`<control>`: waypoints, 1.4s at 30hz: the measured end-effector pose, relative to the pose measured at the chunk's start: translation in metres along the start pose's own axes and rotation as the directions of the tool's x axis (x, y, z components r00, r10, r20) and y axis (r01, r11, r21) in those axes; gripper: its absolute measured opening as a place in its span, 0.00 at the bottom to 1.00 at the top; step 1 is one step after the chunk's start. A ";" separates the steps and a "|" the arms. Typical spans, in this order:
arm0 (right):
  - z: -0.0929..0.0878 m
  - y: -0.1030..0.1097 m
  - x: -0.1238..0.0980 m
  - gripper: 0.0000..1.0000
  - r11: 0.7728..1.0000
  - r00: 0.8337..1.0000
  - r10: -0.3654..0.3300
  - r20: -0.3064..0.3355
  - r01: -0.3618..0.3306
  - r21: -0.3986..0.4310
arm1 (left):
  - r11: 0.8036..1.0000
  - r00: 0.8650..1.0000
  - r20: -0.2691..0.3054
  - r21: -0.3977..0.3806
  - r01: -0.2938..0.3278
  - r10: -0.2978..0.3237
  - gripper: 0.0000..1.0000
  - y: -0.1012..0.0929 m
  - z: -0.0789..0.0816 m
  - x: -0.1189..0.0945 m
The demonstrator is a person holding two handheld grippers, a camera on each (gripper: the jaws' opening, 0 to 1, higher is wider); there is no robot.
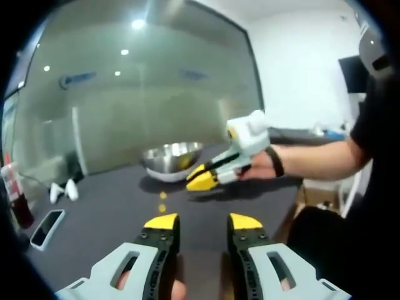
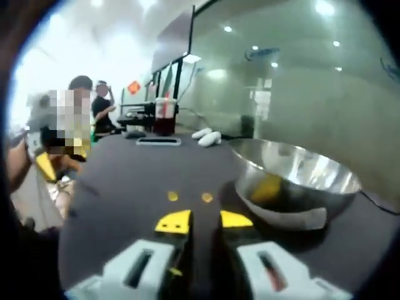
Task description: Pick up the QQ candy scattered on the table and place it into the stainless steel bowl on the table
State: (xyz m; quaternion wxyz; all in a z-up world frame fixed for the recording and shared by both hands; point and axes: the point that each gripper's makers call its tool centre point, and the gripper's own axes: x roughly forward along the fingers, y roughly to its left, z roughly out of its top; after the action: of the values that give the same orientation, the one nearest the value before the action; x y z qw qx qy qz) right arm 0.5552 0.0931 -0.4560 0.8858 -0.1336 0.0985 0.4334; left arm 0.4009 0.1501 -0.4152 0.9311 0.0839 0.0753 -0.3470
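Observation:
Two small yellow QQ candies [image 1: 162, 201] lie on the dark table [image 1: 106, 212], just ahead of my left gripper [image 1: 203, 222], which is open with nothing between its yellow tips. Behind them stands the stainless steel bowl [image 1: 164, 164]. A hand holds my right gripper [image 1: 201, 180] low over the table in front of the bowl. In the right gripper view, the same two candies [image 2: 172, 196] [image 2: 207, 197] sit just past my right gripper [image 2: 204, 221]; its tips stand a narrow gap apart with nothing seen between them. The bowl [image 2: 294, 212] is at right, with a yellow patch on its side.
A phone [image 1: 47, 228] lies flat at the table's left, with two white objects [image 1: 62, 190] and a red bottle [image 1: 17, 203] nearby. A red drink cup [image 2: 165, 115] stands at the far edge. A person's forearm [image 1: 312, 159] reaches in from the right. People stand beyond the table [image 2: 100, 106].

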 end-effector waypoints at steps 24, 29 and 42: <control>-0.003 0.005 0.057 0.14 0.996 0.993 -0.089 -0.074 0.089 -0.005 | 1.000 1.000 -0.004 0.009 -0.004 0.004 0.32 0.002 0.004 -0.002; -0.002 0.004 0.061 0.13 0.995 0.993 -0.102 -0.066 0.102 0.004 | 1.000 1.000 -0.006 0.010 -0.008 0.008 0.32 0.002 0.003 -0.005; -0.001 0.006 0.062 0.09 0.996 0.994 -0.093 -0.058 0.093 0.001 | 1.000 1.000 -0.010 0.002 -0.018 0.018 0.32 0.005 -0.001 -0.009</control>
State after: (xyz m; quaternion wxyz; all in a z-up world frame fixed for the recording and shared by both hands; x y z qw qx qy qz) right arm 0.5882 0.1424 -0.4760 0.9020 -0.1490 0.1187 0.3873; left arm 0.3975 0.1595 -0.4141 0.9337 0.0869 0.0788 -0.3382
